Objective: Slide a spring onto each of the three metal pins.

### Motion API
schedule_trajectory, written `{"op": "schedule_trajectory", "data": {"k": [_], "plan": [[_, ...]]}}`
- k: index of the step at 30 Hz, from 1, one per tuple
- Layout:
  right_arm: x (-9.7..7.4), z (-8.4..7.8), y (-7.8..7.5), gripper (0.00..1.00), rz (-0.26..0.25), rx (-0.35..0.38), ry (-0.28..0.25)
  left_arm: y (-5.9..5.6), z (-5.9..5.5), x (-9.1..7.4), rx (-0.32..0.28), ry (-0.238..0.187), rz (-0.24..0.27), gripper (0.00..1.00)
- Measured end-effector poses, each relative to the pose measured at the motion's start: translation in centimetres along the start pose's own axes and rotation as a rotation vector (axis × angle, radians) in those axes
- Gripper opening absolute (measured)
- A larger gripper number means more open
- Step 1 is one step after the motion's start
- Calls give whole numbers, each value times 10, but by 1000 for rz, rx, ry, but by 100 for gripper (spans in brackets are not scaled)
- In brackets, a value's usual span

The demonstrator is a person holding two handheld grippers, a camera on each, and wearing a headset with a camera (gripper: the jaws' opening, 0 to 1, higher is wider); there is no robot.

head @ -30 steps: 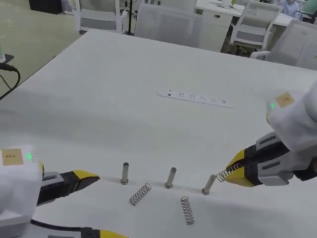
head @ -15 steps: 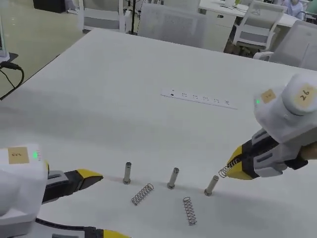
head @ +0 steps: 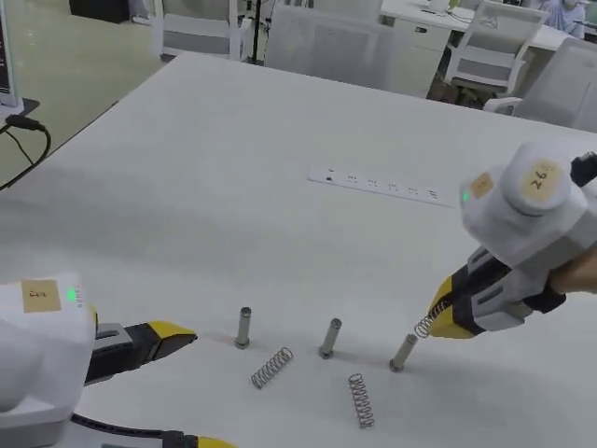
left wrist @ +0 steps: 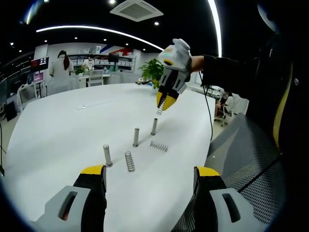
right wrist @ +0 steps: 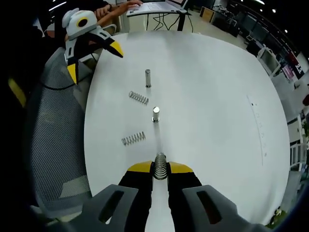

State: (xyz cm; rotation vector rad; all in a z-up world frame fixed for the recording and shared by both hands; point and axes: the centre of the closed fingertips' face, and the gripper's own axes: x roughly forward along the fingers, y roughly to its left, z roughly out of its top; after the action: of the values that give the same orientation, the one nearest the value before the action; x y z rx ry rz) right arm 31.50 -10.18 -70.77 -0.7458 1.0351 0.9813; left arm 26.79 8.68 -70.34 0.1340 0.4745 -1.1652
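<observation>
At the near edge of the desk [head: 233, 187]: left tongs [left wrist: 149, 173], spread open, empty. Just beyond: two loose springs [head: 271, 367] [head: 360, 399], lying flat. Behind them: three bare pins [head: 243, 328] [head: 330, 337] [head: 403, 352] in a row. Right tongs [head: 446, 315] clamped on a third spring [head: 427, 324], tip at the rightmost pin's top. Farther back: one power strip [head: 382, 187].

A round sticker [head: 541, 177] on top of the right gripper [head: 434, 322] reads "26" in dark handwritten digits; a small tan label [head: 481, 185] sits beside a green light on the same housing, its print too small to read; a yellow label [head: 37, 295] on the body of the left gripper [head: 196, 387] carries a faint mark that cannot be made out; the markings on the white power strip [head: 373, 185] set in the table are too small to read.
</observation>
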Motion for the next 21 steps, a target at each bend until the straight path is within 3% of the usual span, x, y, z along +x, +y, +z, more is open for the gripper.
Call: {"op": "schedule_trajectory", "data": {"k": [21], "plan": [[12, -4, -3, 9, 30, 3, 36, 7, 2, -2, -15, -29, 26, 70]]}}
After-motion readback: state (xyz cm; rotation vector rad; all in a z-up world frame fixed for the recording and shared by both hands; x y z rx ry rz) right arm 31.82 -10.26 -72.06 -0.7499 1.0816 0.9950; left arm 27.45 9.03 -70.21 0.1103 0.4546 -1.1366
